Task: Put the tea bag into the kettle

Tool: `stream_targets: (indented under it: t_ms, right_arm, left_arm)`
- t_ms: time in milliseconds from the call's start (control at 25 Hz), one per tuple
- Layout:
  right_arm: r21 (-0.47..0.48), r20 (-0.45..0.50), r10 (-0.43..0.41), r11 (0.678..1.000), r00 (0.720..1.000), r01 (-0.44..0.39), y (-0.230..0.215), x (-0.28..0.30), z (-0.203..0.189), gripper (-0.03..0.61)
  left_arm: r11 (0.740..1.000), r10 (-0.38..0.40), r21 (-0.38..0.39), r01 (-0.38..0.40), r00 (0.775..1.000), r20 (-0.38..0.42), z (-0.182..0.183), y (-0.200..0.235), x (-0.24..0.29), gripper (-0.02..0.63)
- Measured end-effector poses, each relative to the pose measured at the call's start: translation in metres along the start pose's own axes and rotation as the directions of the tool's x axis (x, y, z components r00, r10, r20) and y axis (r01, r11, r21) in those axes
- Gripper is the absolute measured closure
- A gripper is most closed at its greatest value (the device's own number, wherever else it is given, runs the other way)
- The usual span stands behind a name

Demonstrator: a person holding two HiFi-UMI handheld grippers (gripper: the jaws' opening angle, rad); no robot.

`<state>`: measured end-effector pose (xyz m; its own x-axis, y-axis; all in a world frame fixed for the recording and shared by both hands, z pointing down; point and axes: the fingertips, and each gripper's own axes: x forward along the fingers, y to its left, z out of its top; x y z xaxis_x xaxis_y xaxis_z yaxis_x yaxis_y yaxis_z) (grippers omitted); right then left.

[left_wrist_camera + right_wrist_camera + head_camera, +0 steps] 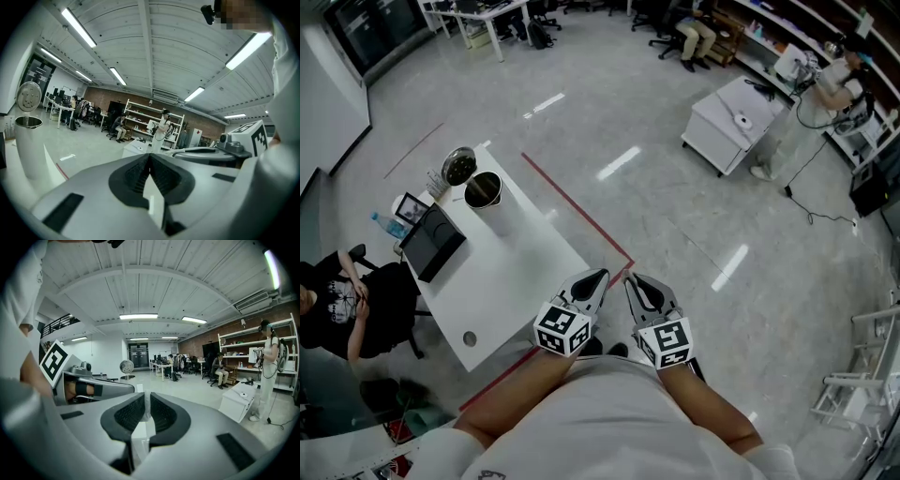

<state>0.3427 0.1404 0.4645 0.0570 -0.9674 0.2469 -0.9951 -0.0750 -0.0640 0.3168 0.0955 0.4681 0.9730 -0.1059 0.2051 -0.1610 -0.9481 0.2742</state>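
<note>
The steel kettle (485,191) stands open at the far end of the white table (525,277), its round lid (459,166) tipped up behind it. In the left gripper view the kettle (28,147) is far off at the left. Both grippers are held close to my body, off the table's near corner. My left gripper (598,278) (150,155) is shut with nothing in it. My right gripper (635,281) (146,397) is nearly closed, and a thin pale piece, seemingly the tea bag (146,405), is pinched between its pads.
A black box (431,242), a water bottle (387,225) and a small frame stand at the table's left end. A seated person (342,300) is beside it. Red tape (581,211) runs along the floor. A white cabinet (731,120) stands far right.
</note>
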Motion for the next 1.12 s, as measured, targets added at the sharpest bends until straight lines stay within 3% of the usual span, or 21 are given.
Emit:
stream_targets:
  t_ms: [360, 680, 840, 1120]
  right_arm:
    - [0.005, -0.024, 0.016, 1.000, 1.000, -0.016, -0.002, 0.072, 0.006, 0.534]
    - [-0.034, -0.023, 0.069, 0.997, 0.997, -0.069, 0.014, 0.141, 0.039, 0.534]
    - [-0.054, -0.014, 0.122, 0.991, 0.992, -0.122, 0.033, 0.173, 0.055, 0.534]
    - [-0.077, -0.032, 0.256, 0.963, 0.966, -0.258, 0.056, 0.217, 0.059, 0.534]
  left_arm:
    - [1.000, 0.014, -0.010, -0.014, 1.000, 0.004, 0.014, 0.068, 0.015, 0.603]
    - [0.998, 0.058, -0.023, -0.058, 0.998, 0.033, 0.046, 0.137, 0.011, 0.603]
    - [0.994, 0.105, -0.026, -0.103, 0.993, 0.059, 0.063, 0.172, 0.000, 0.603]
    - [0.972, 0.232, -0.065, -0.228, 0.970, 0.077, 0.062, 0.214, -0.017, 0.603]
